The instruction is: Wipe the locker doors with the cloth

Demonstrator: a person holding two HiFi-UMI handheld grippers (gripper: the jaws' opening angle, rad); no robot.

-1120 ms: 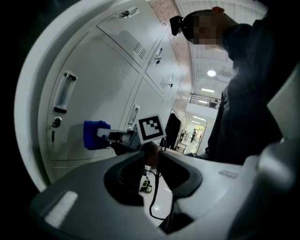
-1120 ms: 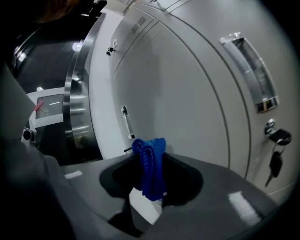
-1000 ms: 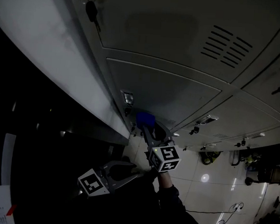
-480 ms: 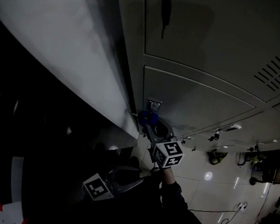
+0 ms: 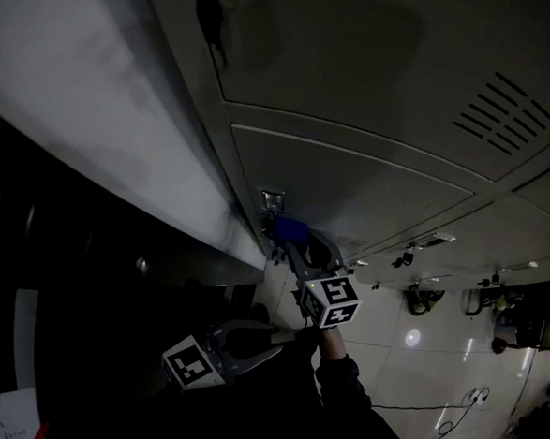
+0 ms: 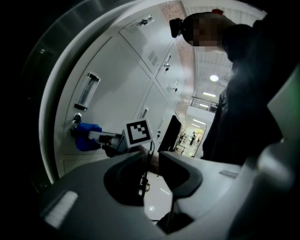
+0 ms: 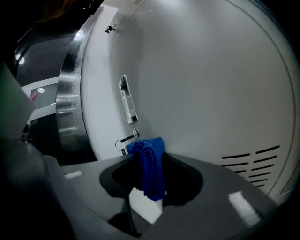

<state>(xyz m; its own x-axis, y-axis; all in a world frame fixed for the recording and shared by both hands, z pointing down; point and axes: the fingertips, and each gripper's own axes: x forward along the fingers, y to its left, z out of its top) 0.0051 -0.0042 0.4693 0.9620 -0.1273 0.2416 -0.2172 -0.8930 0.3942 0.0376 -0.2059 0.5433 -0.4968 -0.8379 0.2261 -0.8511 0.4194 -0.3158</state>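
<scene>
Straining through the dim head view, the area left of the grey locker doors (image 5: 354, 163) is black and unreadable. Pale tiled floor (image 5: 415, 364) shows beyond them. The right gripper (image 7: 149, 157) is clamped on a bunched blue cloth (image 7: 151, 173), which sits against 1 door near a label holder (image 7: 127, 99) and just beside a key (image 7: 123, 139). The left gripper (image 6: 151, 159) hangs low, apart from the doors, its jaws together on nothing

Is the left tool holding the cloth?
No, the cloth is clamped in the right tool; the left tool holds nothing.
</scene>
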